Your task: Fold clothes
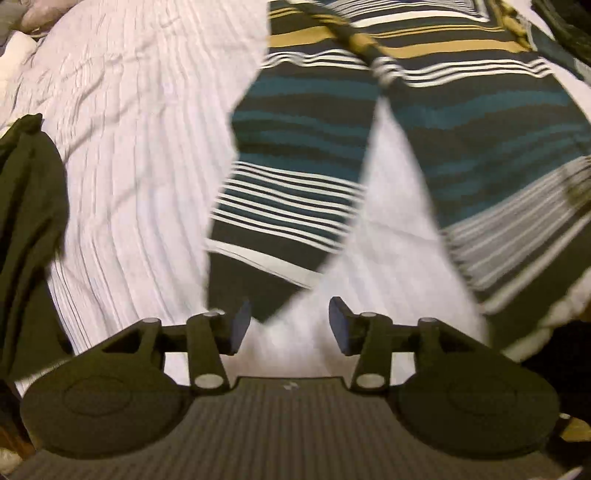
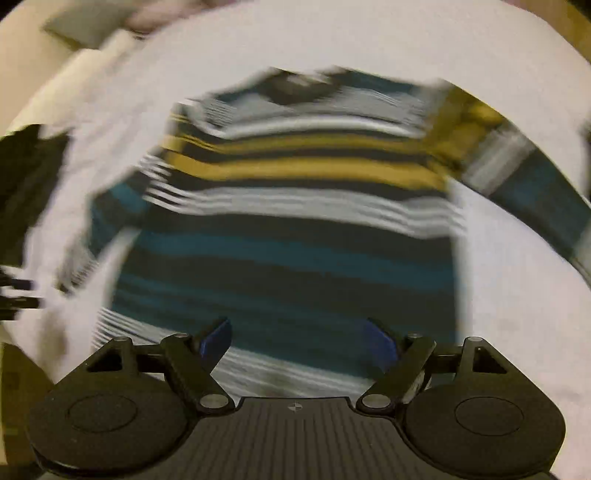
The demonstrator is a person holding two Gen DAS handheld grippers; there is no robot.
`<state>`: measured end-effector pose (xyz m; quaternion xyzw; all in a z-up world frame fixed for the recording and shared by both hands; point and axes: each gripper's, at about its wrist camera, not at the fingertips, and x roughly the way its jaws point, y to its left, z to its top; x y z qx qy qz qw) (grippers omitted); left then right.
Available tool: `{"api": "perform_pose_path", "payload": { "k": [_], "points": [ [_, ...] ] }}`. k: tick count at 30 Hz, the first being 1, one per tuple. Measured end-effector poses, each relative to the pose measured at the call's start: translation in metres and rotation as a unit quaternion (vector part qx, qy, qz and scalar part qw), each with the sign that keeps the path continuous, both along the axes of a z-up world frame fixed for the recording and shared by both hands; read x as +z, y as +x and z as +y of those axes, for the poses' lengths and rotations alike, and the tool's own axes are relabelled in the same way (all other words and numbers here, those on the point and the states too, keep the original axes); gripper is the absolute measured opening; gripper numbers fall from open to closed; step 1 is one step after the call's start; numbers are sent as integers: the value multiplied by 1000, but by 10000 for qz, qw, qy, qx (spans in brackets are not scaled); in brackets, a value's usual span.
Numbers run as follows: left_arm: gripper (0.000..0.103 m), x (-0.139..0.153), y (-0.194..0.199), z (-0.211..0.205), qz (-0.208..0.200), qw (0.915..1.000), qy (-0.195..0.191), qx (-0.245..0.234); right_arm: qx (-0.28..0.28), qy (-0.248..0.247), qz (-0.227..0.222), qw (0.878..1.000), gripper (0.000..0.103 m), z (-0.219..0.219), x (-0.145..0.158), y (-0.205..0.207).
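A striped shirt (image 1: pixel 480 129), in dark, teal, white and mustard bands, lies spread on the white bed cover (image 1: pixel 129 147). One sleeve (image 1: pixel 295 177) angles down toward my left gripper (image 1: pixel 290 325), which stands open over bare cover just past the cuff, with nothing between its blue pads. In the blurred right wrist view the shirt (image 2: pixel 288 240) lies flat with its collar at the far end. My right gripper (image 2: pixel 299 339) is open wide above the shirt's near hem, and its pads press on nothing.
A dark green garment (image 1: pixel 29 221) lies bunched at the left of the bed, seen as a dark heap (image 2: pixel 26 177) in the right wrist view. Pillows (image 1: pixel 37 18) sit at the far left corner. White bed cover (image 2: pixel 517 295) flanks the shirt.
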<state>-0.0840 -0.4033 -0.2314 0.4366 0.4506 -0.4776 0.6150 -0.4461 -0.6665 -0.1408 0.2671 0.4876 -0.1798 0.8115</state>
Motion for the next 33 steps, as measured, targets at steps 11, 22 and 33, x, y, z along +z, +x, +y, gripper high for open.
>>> {"api": "perform_pose_path", "payload": {
  "k": [11,22,33],
  "points": [
    [25,-74,85,0,1469,9882,0,-430,493,353,89,9981,81,103,-54,148],
    [4,44,161,51,-42,9968,-778,-168,947,540,201,9938,81,155,-63,236],
    [19,18,170,51,-783,9964,-56,-323,697,704,323,9946,81,163,-65,248]
  ]
}}
